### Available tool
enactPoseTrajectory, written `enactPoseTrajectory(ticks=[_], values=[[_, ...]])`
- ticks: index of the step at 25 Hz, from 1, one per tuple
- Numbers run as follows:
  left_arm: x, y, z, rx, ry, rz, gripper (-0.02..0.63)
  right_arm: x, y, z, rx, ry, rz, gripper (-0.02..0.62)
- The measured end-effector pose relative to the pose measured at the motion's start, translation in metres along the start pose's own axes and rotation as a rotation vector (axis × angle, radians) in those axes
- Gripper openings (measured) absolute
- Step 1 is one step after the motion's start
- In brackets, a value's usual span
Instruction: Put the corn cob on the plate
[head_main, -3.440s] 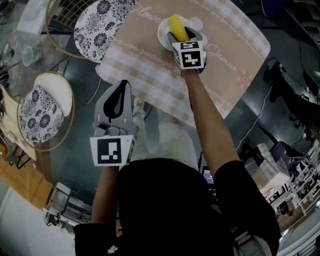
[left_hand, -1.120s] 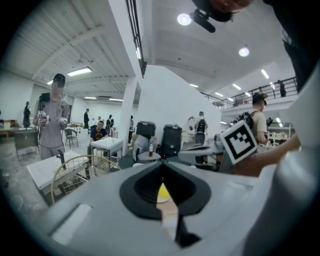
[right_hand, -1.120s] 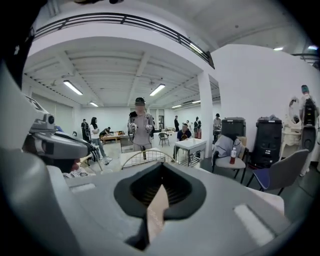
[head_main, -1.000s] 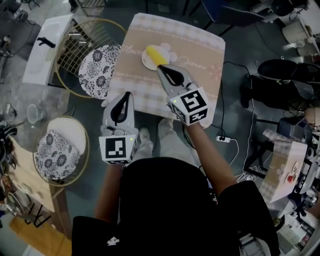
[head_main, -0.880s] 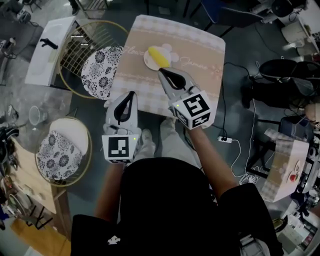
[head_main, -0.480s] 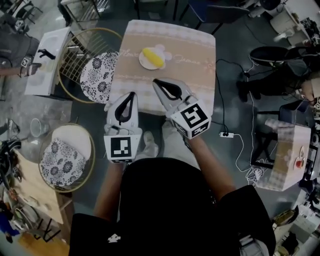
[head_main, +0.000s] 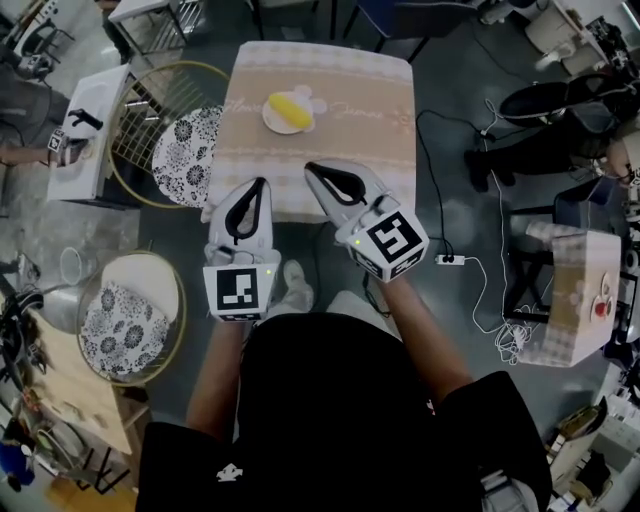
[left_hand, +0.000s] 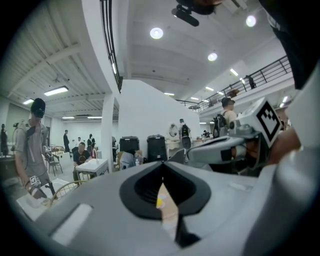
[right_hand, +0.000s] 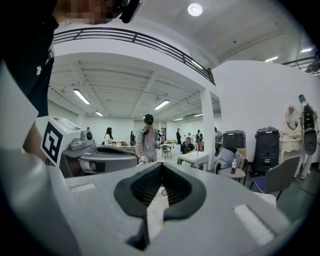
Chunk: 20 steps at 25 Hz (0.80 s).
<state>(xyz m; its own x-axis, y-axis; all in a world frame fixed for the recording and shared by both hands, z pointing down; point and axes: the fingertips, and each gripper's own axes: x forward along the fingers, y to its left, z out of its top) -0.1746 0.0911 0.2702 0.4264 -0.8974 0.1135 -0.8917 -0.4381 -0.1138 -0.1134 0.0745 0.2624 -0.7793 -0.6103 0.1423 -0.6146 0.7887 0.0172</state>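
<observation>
The yellow corn cob (head_main: 283, 105) lies on a small white plate (head_main: 270, 121) at the far side of the table with the beige checked cloth (head_main: 340, 140). My right gripper (head_main: 310, 168) hangs over the table's near edge, well short of the plate, shut and empty. To its left, my left gripper (head_main: 262, 183) is also shut with nothing in it. In the left gripper view the corn cob (left_hand: 159, 202) shows as a yellow spot through the hole behind the shut jaws, and the right gripper's body (left_hand: 220, 150) sits to the right.
Two round wire chairs with floral cushions (head_main: 185, 155) (head_main: 118, 315) stand left of the table, beside a white side table (head_main: 85, 130). Cables (head_main: 450, 200) run over the floor on the right. Several people (right_hand: 146, 140) stand in the hall beyond.
Both grippers have drawn back from the plate toward my body and risen. The corn cob stays on the plate, and the table looks smaller and farther off.
</observation>
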Motion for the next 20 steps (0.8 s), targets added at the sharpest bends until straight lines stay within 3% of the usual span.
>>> enactPoseTrajectory(ticks=[20], values=[[-0.038, -0.127, 0.02, -0.027, 0.01, 0.007, 0.009, -0.118, 0.021, -0.002, -0.017, -0.032, 0.056, 0.002]])
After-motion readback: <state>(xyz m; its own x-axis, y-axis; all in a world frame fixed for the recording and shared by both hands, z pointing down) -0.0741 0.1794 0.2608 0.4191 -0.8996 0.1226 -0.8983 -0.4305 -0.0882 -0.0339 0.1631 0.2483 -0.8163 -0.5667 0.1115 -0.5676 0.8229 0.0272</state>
